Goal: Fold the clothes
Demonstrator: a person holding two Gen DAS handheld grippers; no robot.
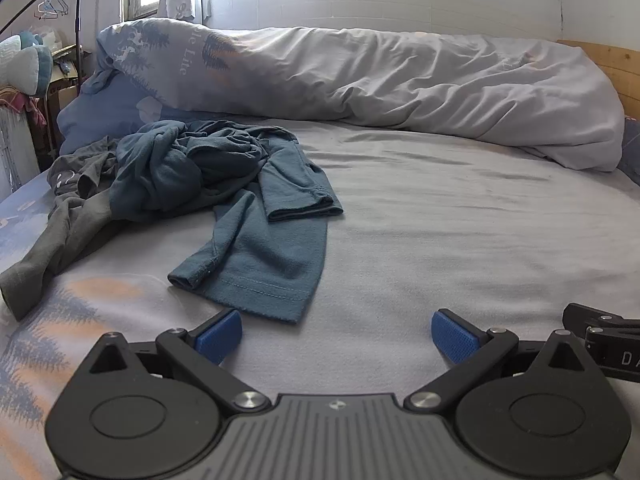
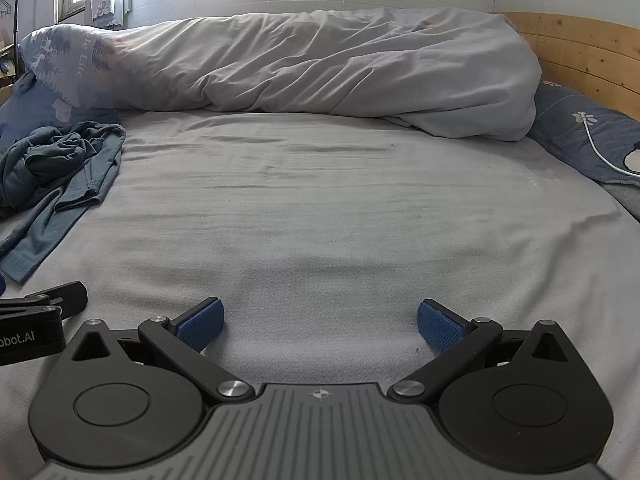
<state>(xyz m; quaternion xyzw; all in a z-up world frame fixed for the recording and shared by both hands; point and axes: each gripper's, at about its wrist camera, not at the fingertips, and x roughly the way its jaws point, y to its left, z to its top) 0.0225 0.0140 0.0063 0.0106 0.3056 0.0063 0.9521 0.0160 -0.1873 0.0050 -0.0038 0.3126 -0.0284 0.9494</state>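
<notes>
A crumpled teal long-sleeved garment (image 1: 224,184) lies on the bed's left half, one hem reaching toward me. Partly under its left side lies a grey garment (image 1: 60,216). My left gripper (image 1: 336,334) hovers low over the grey sheet (image 1: 440,220), open and empty, its left pad just short of the teal hem. My right gripper (image 2: 320,326) is also open and empty over bare sheet (image 2: 320,208), to the right of the teal garment (image 2: 60,164). Each gripper's black body shows at the edge of the other's view.
A rolled grey duvet (image 1: 380,80) runs along the far side of the bed under the window. A wooden headboard (image 2: 580,52) and a blue pillow (image 2: 592,140) with a white cable are at the right. A clothes rail (image 1: 52,4) and boxes stand far left.
</notes>
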